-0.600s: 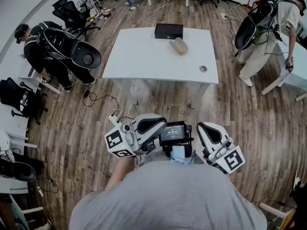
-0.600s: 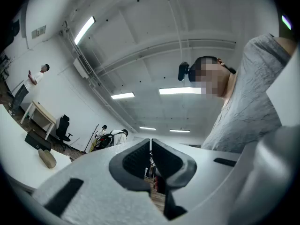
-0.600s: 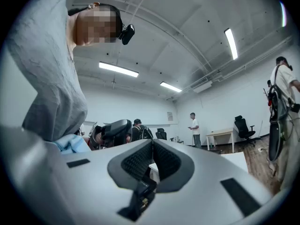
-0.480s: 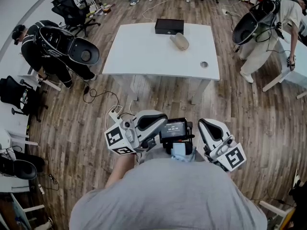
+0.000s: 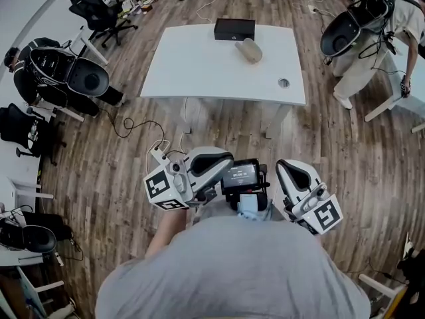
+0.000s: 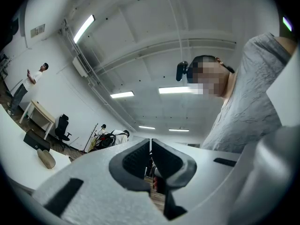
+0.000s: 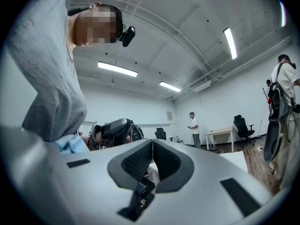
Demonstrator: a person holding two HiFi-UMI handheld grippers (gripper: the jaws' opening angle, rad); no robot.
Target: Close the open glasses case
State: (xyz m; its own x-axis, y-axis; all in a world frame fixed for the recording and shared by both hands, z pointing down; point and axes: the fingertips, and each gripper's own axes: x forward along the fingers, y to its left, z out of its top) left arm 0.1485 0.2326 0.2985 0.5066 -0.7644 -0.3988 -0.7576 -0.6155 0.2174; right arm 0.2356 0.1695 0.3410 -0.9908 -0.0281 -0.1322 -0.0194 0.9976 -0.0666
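A tan glasses case lies at the far side of a white table, next to a black box; it is too small to tell whether it is open. The case and the box also show at the lower left of the left gripper view. Both grippers are held close to the person's chest, well short of the table. My left gripper is shut with nothing in it. My right gripper is also shut and empty. Both gripper views look up at the ceiling.
A round hole sits in the table's near right corner. A power strip and cables lie on the wood floor between me and the table. Office chairs and a crouching person are at the left, another person at the right.
The table has slid slightly up in the head view. The person at the left has shifted toward the left edge. Both grippers stay at the chest, still shut.
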